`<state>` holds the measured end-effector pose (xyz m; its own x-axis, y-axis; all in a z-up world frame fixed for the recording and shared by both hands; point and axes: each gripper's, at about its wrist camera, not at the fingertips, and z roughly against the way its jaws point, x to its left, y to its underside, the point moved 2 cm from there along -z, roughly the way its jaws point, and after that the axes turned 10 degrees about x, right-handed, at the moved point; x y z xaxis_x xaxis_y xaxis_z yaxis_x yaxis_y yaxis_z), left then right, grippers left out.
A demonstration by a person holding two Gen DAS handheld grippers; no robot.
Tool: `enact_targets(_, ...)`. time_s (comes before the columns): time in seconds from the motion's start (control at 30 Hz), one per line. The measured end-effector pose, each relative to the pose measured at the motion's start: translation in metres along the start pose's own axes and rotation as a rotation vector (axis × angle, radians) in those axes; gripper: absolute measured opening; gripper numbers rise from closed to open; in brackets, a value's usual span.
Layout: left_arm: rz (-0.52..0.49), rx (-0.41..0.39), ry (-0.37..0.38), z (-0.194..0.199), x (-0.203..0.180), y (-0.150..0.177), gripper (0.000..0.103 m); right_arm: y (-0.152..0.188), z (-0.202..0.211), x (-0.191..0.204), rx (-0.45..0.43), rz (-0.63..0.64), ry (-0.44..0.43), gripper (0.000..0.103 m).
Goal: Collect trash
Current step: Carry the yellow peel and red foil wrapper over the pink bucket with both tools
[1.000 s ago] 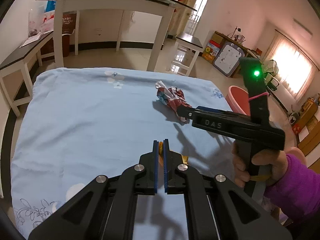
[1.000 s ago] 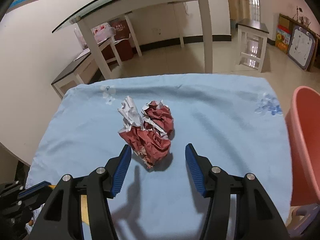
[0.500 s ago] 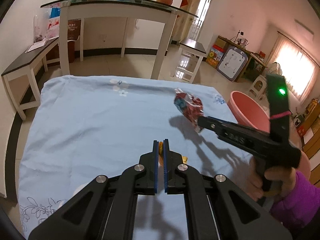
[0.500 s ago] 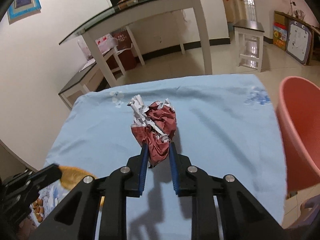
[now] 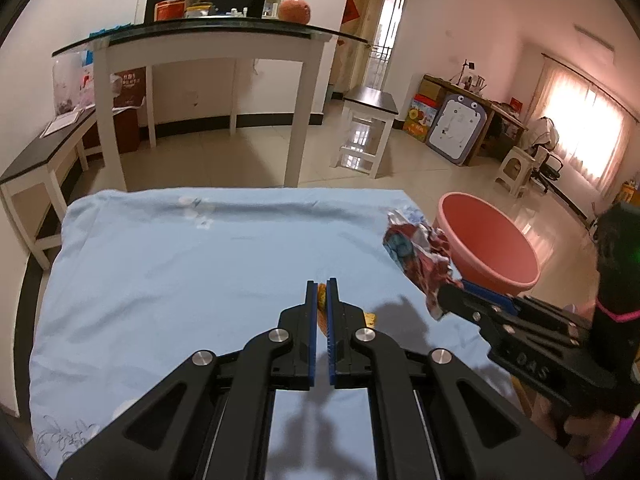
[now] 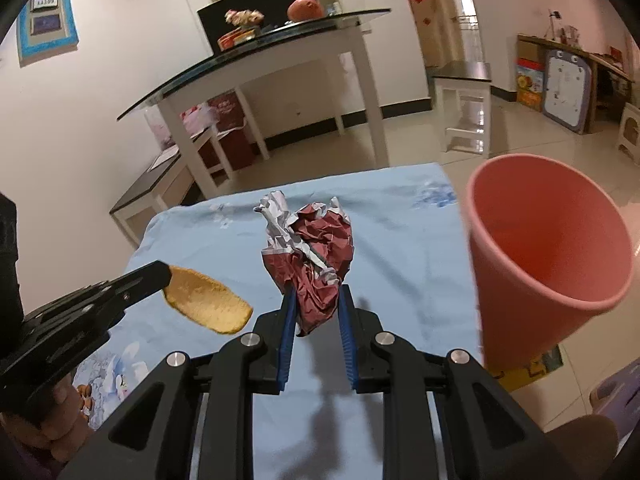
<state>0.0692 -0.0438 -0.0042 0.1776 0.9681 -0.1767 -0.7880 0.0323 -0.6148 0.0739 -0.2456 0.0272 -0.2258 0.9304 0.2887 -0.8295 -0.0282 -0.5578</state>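
Observation:
My right gripper (image 6: pixel 316 304) is shut on a crumpled red and white wrapper (image 6: pixel 312 256) and holds it in the air above the blue cloth, left of the pink bin (image 6: pixel 548 256). In the left wrist view the wrapper (image 5: pixel 420 256) hangs near the table's right edge, beside the bin (image 5: pixel 488 248). My left gripper (image 5: pixel 321 294) is shut on a flat tan peel-like scrap (image 5: pixel 321 300); it also shows in the right wrist view (image 6: pixel 208 300), held above the cloth.
The table has a light blue floral cloth (image 5: pixel 180 280). Behind it stand a glass-topped white table (image 5: pixel 208 44), a low bench (image 5: pixel 36 160) at the left and a small stool (image 5: pixel 370 132). Tiled floor lies beyond.
My right gripper closed on the wrapper, lifted it off the cloth and carried it right toward the pink bin. My left gripper stayed shut on the tan scrap and rose a little.

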Motion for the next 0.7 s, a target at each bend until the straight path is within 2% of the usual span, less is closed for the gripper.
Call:
enact_targets(0.2, -0.024, -0.017, 0.018, -0.01, -0.025, -0.017, 0.003, 0.001, 0.02, -0.023, -0.04, -0.051, 0.043, 0.02)
enact_targets(0.7, -0.128, -0.06, 0.151, -0.031, -0.109, -0.059, 0.003, -0.005, 0.066, -0.115, -0.131, -0.23, 0.17, 0.021)
